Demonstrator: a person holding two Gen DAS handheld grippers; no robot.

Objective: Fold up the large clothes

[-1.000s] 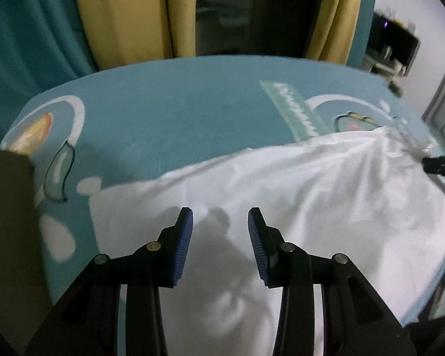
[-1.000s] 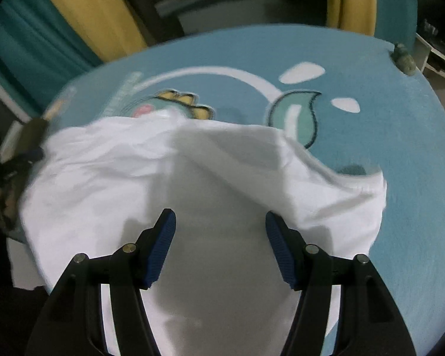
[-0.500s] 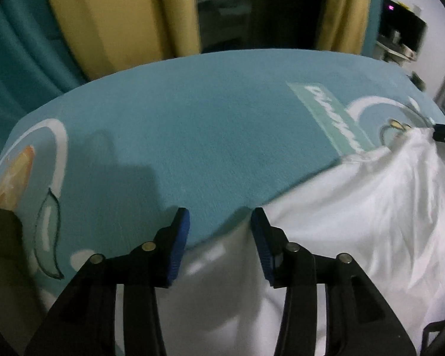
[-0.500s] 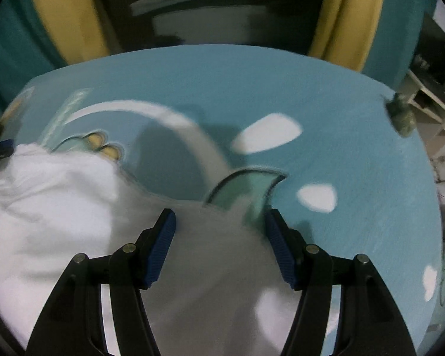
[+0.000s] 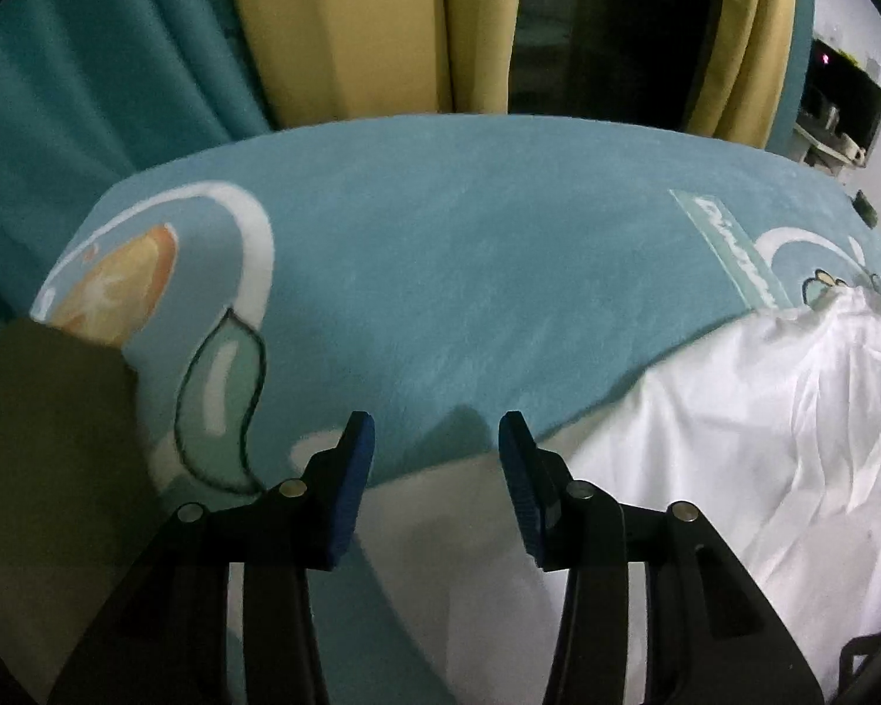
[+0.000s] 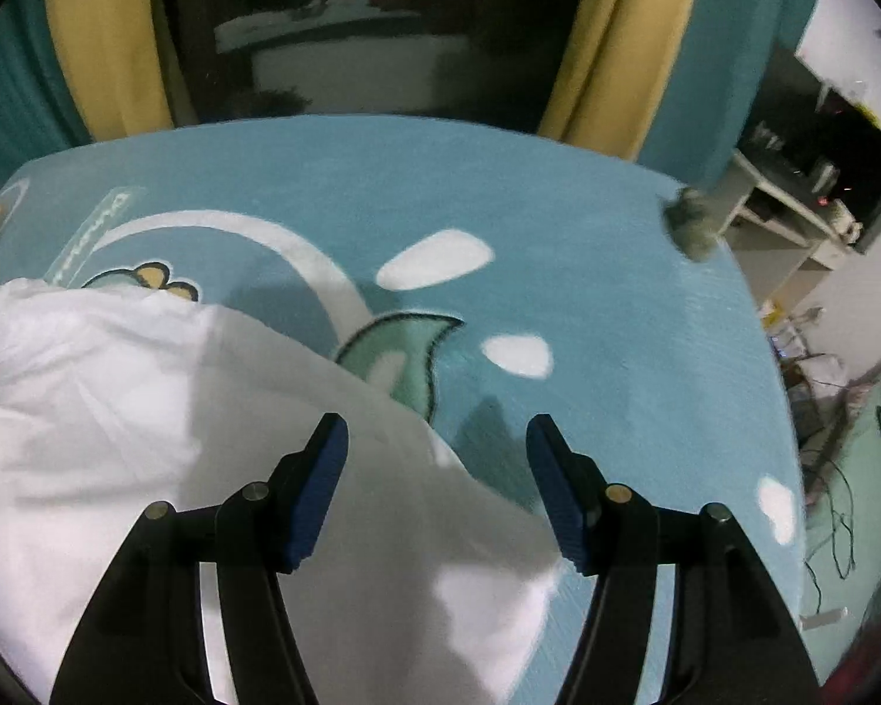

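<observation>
Shifted the left gripper (image 5: 436,432) off the middle of the white garment (image 5: 734,440) and out to its left edge; a second ago nothing but white cloth lay under it, now mostly teal blanket (image 5: 470,235) ahead. Just been widening that gripper's jaws, with nothing pinched: only the cloth's edge and blanket below the gap.

Swung the right gripper (image 6: 437,432) likewise, from over the garment's centre to its right edge (image 6: 117,411). Same wide gap there as before, holding nothing, with the hem running under it and bare blanket (image 6: 587,205) to the right.

Reads as a fold let go and both grippers heading outward, probably to find the next edge or corner to lift. Garment left lying in a loose, wrinkled heap on the blanket between the two grippers, not yet a neat package, so likely more folds to come.

Hard to tell:
- what kind of garment, since no collar or sleeve can be picked out
- how many layers deep, or where the corners sit beneath the grippers
- the near part of the cloth, cut off by the bottom of both views
- the dark olive shape (image 5: 41,440) at the left, too blurred to name
- the small grey-green lump (image 6: 690,223) at the blanket's far right edge, smeared.
</observation>
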